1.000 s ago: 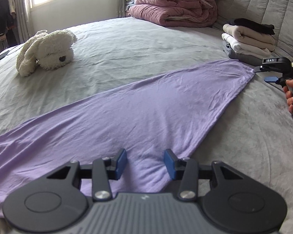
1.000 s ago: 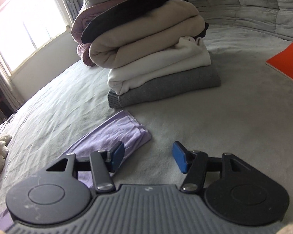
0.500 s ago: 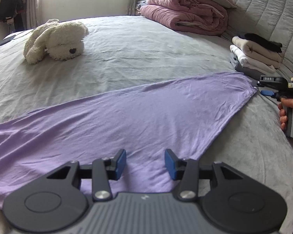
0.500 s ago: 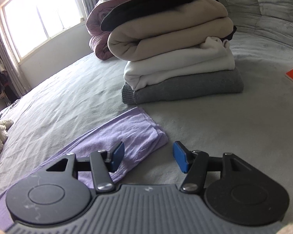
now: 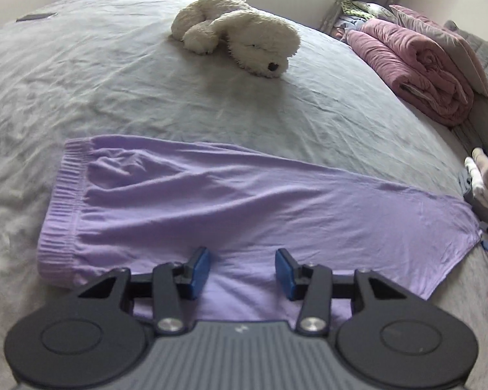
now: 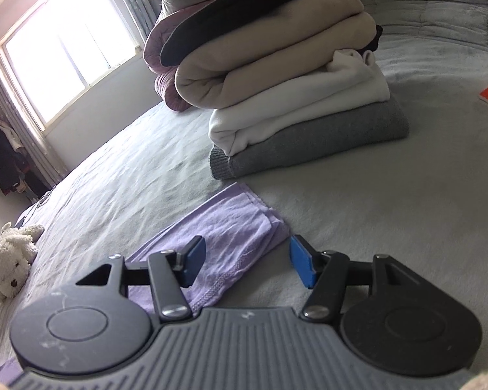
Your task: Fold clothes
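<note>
one purple trousers (image 5: pixel 244 201) on bed (image 5: pixel 114 81) | one toy dog (image 5: pixel 240 32) | four folded clothes (image 6: pixel 296 97) | left gripper (image 5: pixel 242 271) open, empty | right gripper (image 6: pixel 247 260) open, empty

Soft daylight fills both views. In the right wrist view the window (image 6: pixel 65 48) at far left is blown out to white glare, and the stack of folded clothes (image 6: pixel 292 97) is shaded on its near side. The left wrist view is evenly lit, slightly soft with motion blur, most on the bed sheet (image 5: pixel 81 81). Both pictures bend strongly at the edges, with dark rounded corners
</note>
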